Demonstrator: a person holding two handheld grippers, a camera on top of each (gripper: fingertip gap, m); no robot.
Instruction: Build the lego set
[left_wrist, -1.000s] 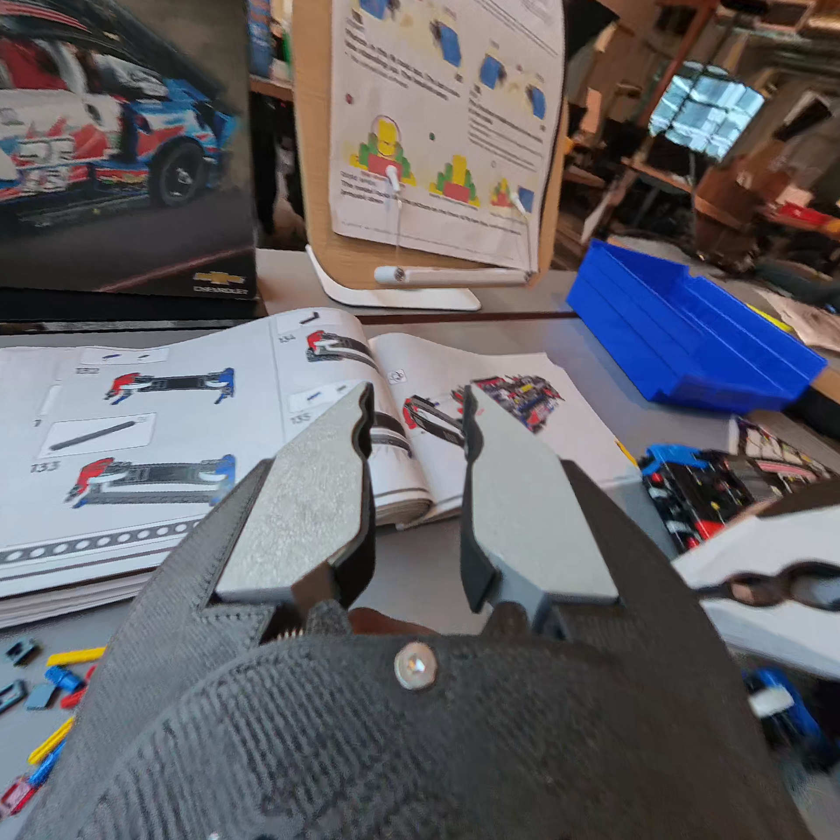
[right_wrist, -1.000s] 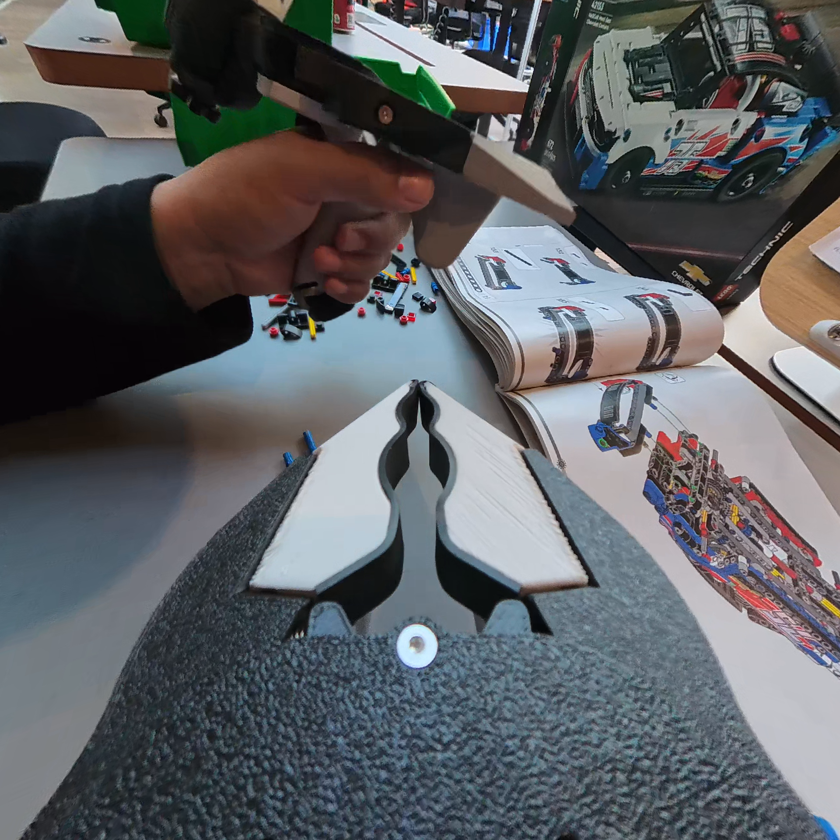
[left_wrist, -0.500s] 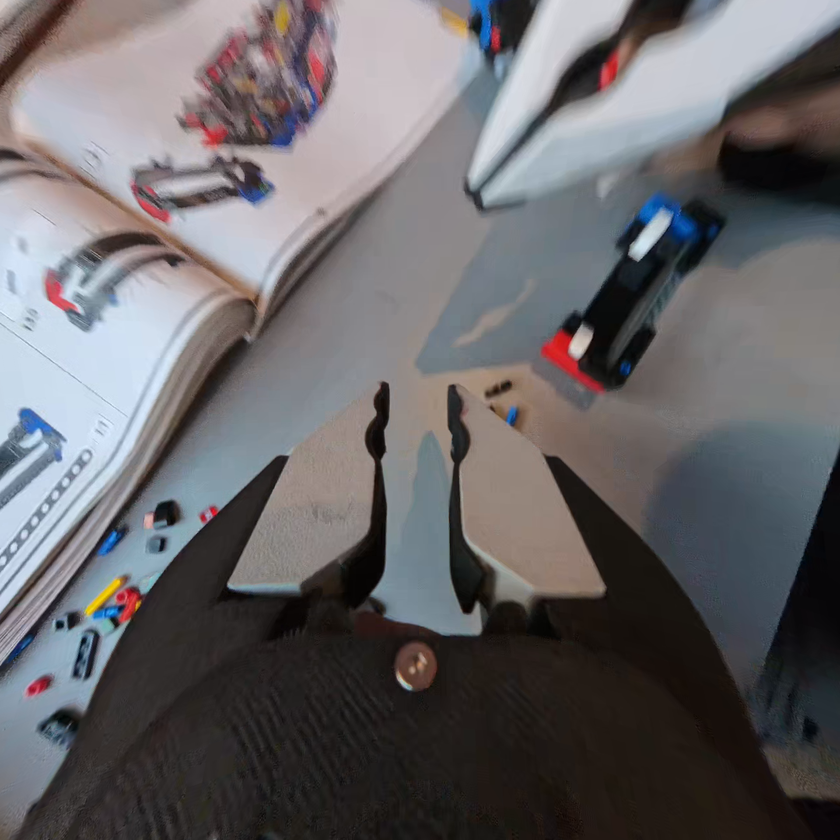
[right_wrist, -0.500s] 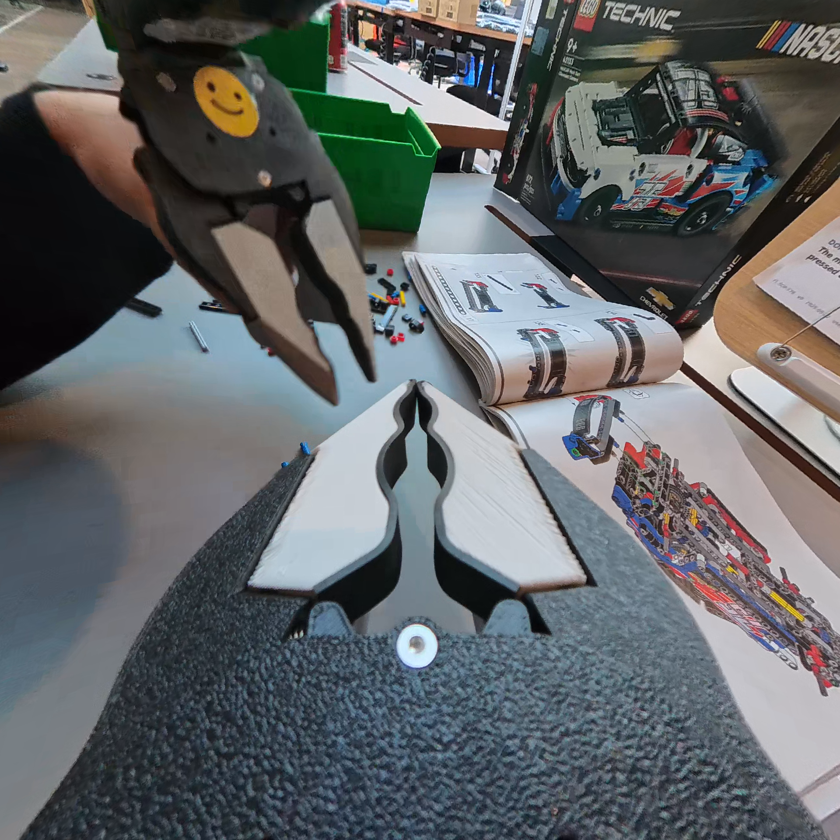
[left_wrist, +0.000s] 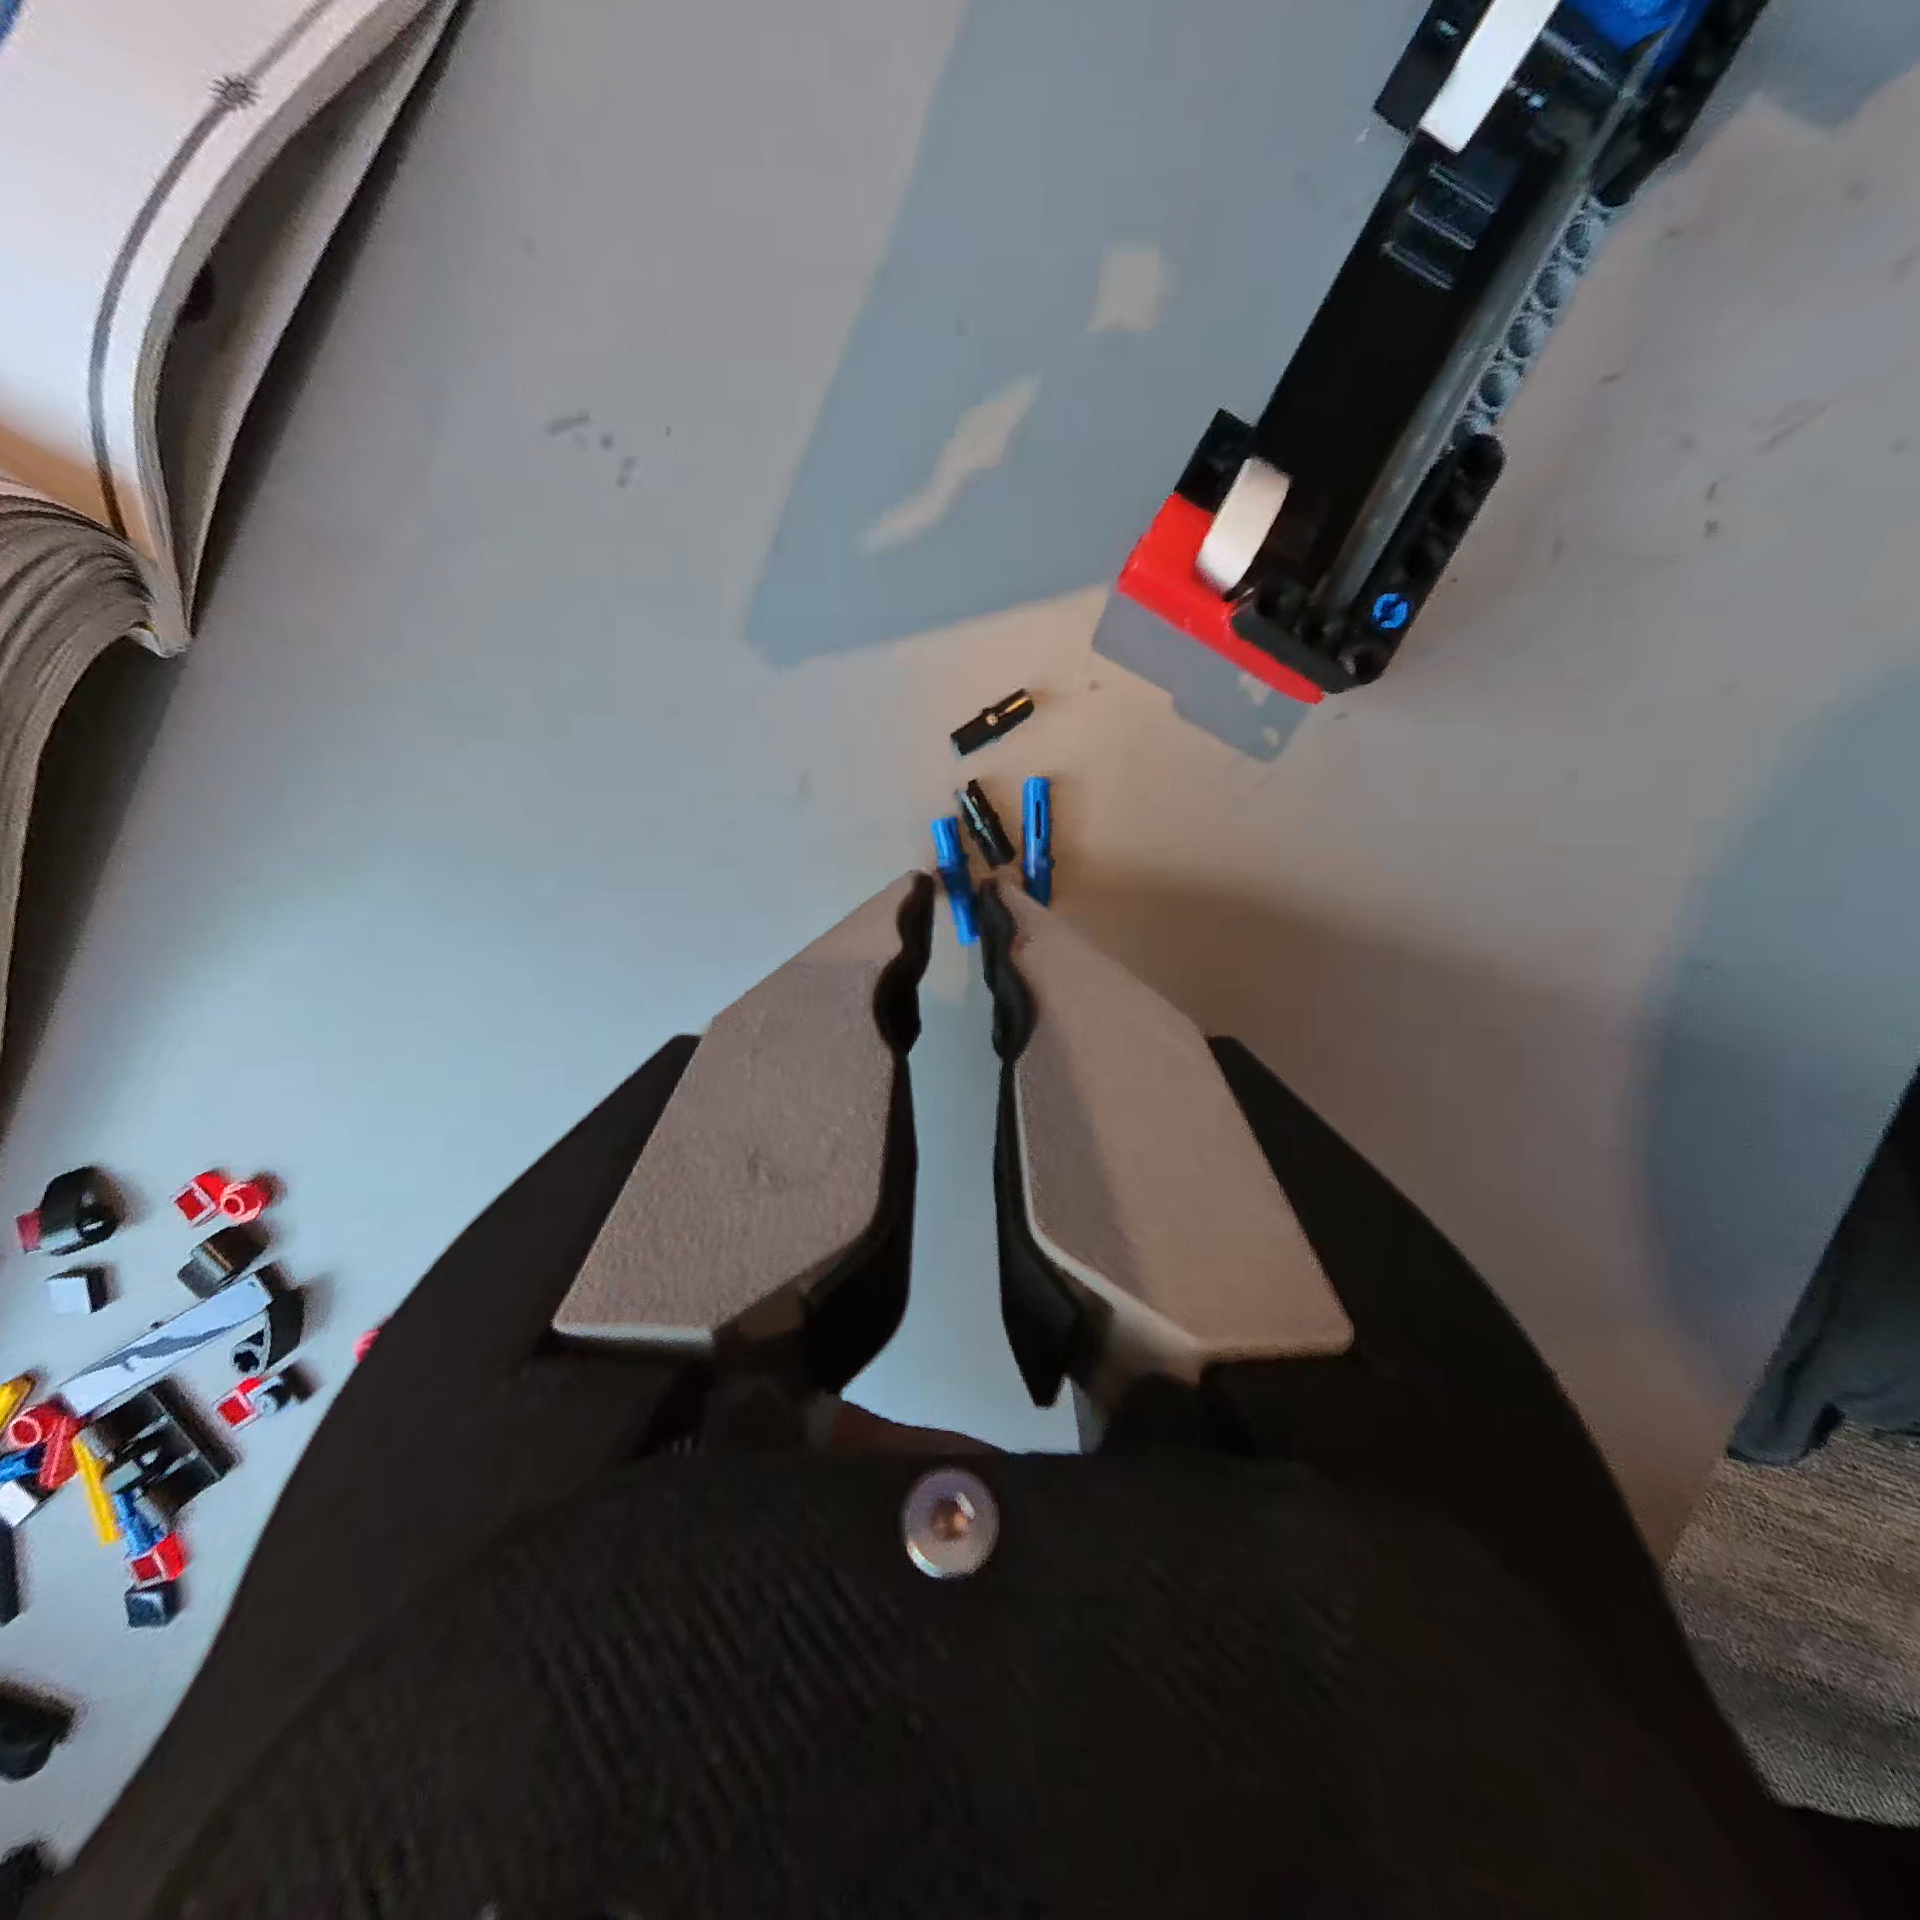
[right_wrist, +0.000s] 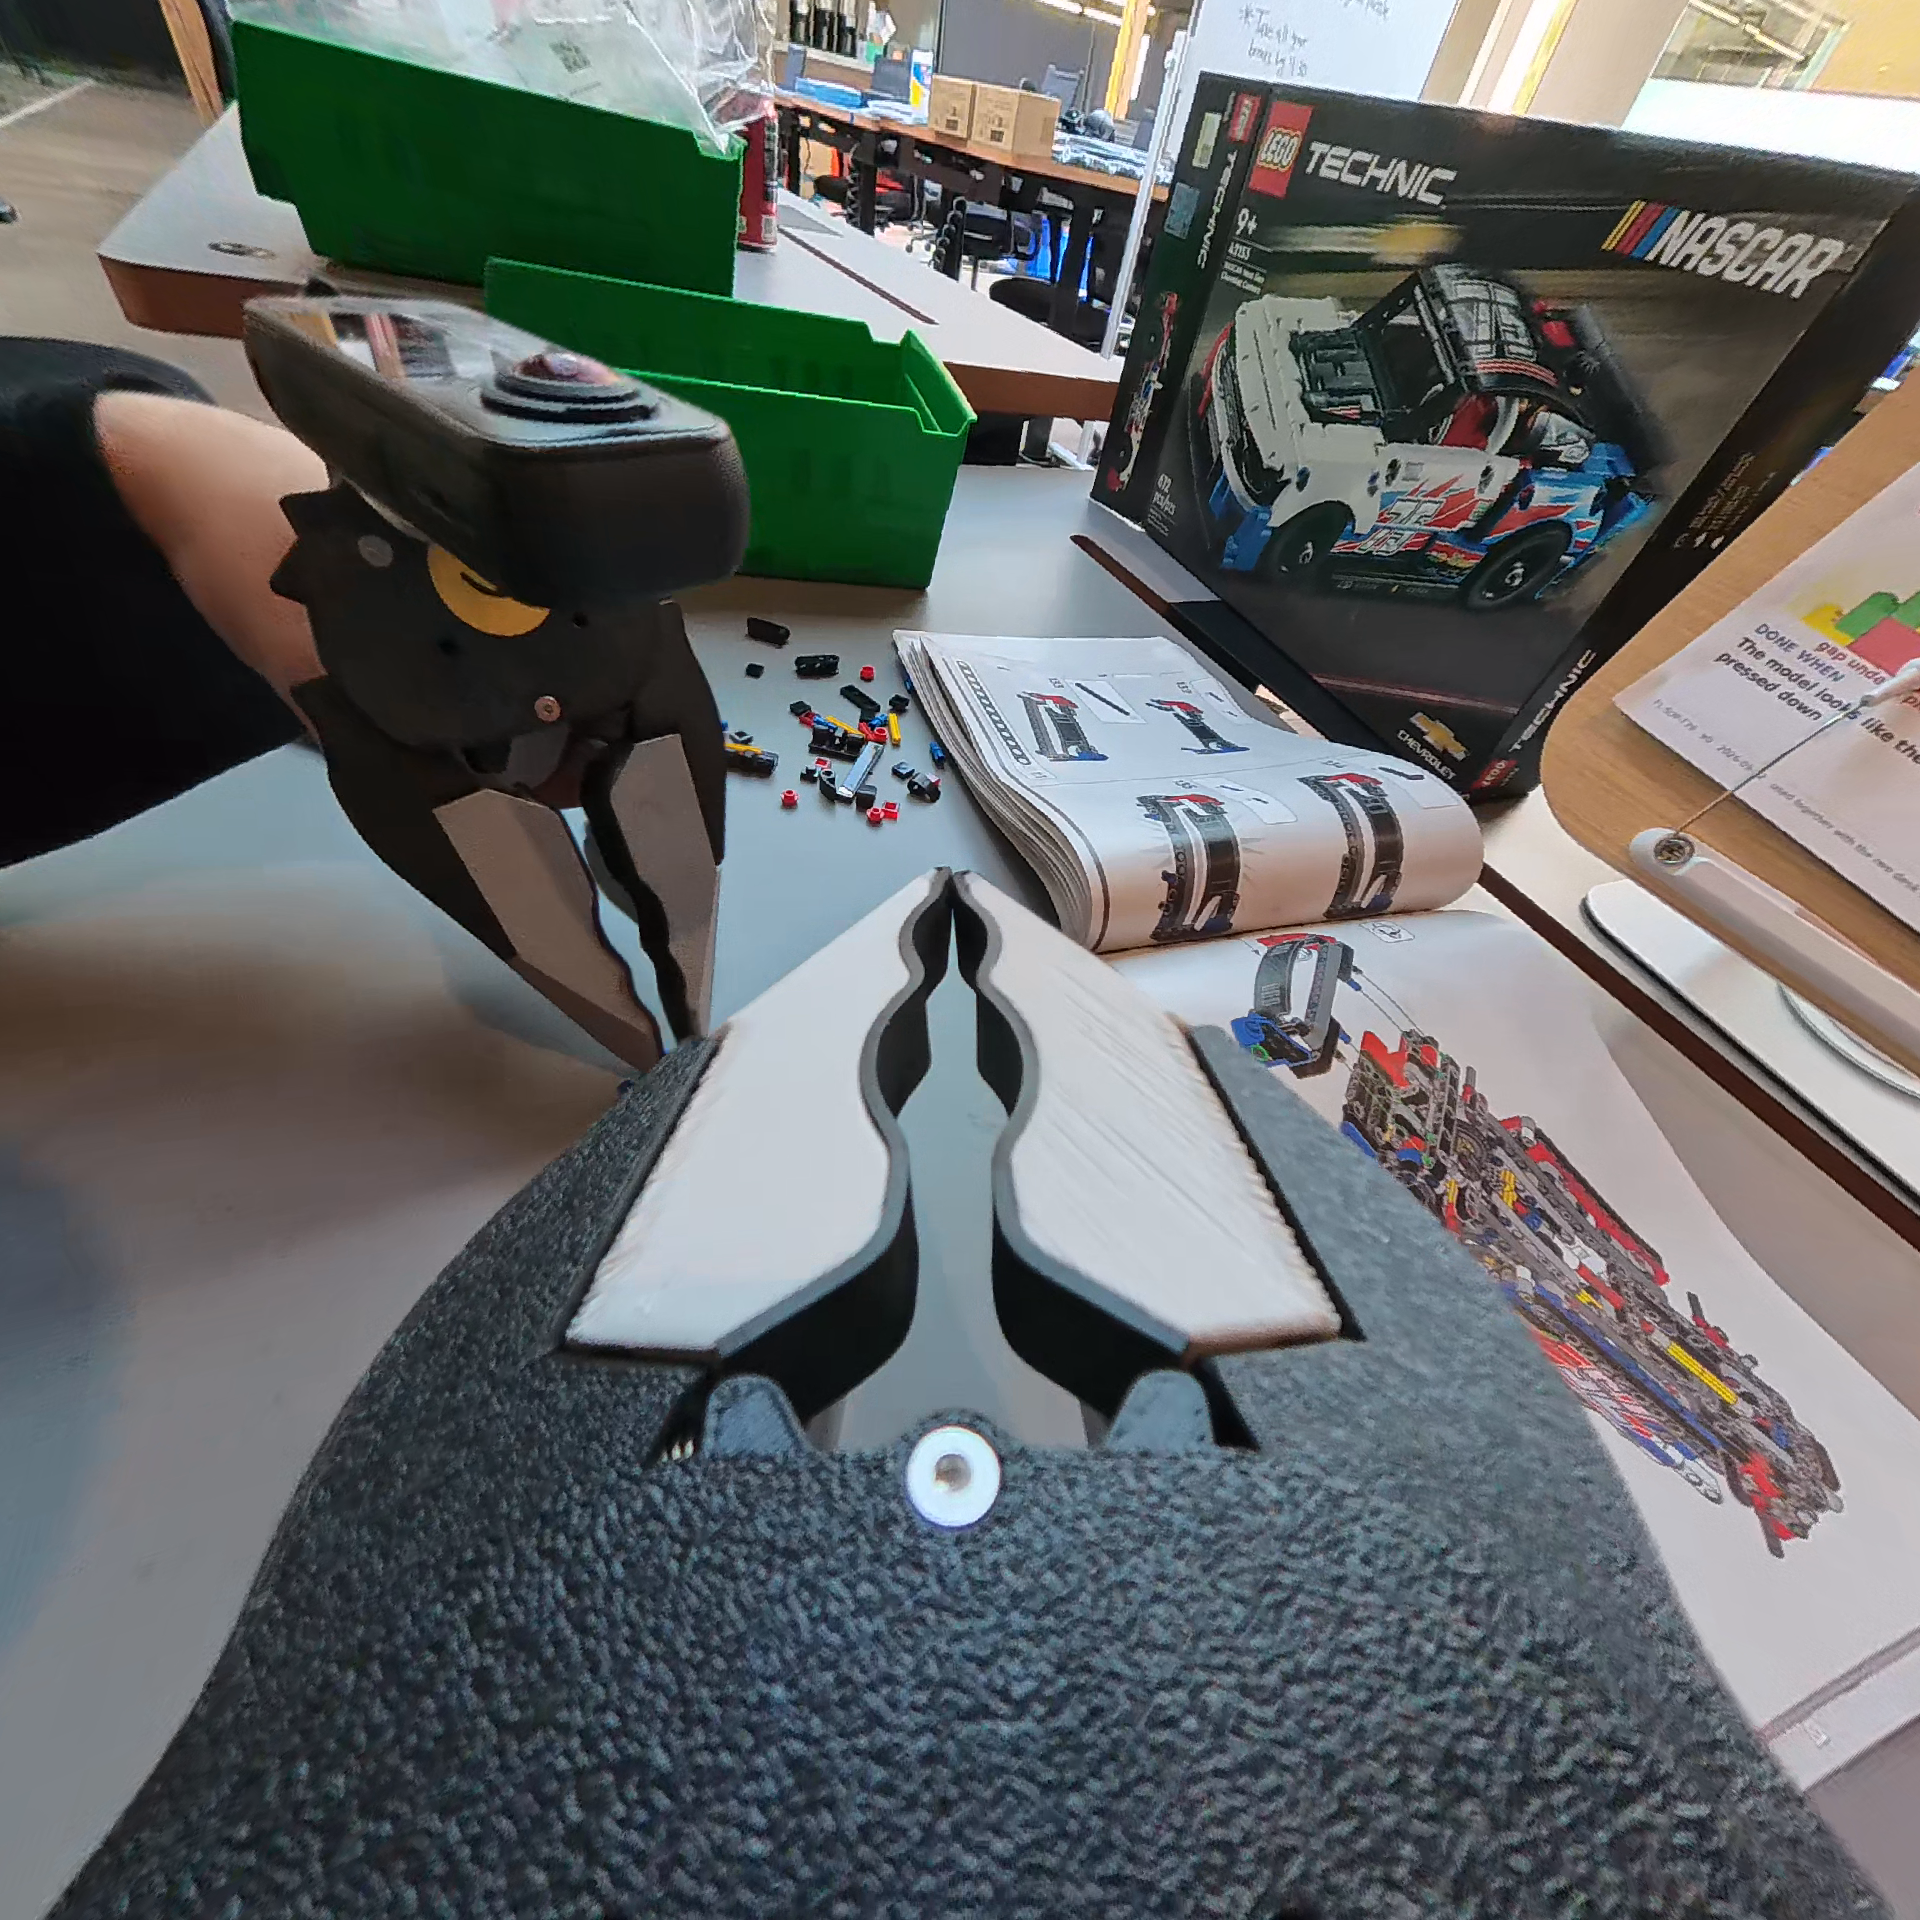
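The left gripper (left_wrist: 954, 899) points down at the table (left_wrist: 520, 831), its jaws a narrow gap apart with a blue pin (left_wrist: 954, 878) lying between the tips; I cannot tell whether they pinch it yet. Just beyond that pin lie a black pin (left_wrist: 987, 823) and a second blue pin (left_wrist: 1037, 836), with another black pin (left_wrist: 992, 720) a little farther on. The half-built car piece (left_wrist: 1351, 416), black with a red end, lies well past the pins to the right; loose parts (left_wrist: 135, 1351) are scattered far to the left of them. The risk, as I judge it: the pins crowd together, so closing could nudge the black one, catch two at once, or flick the blue pin away if it is gripped near its end.

From the right wrist, the right gripper (right_wrist: 953, 899) hovers above the table with its tips all but touching and nothing in them. Beyond it to the right lies the open instruction booklet (right_wrist: 1195, 790); the left gripper (right_wrist: 649, 1023) works just to its left. The two are near each other, so a drift could knock them together
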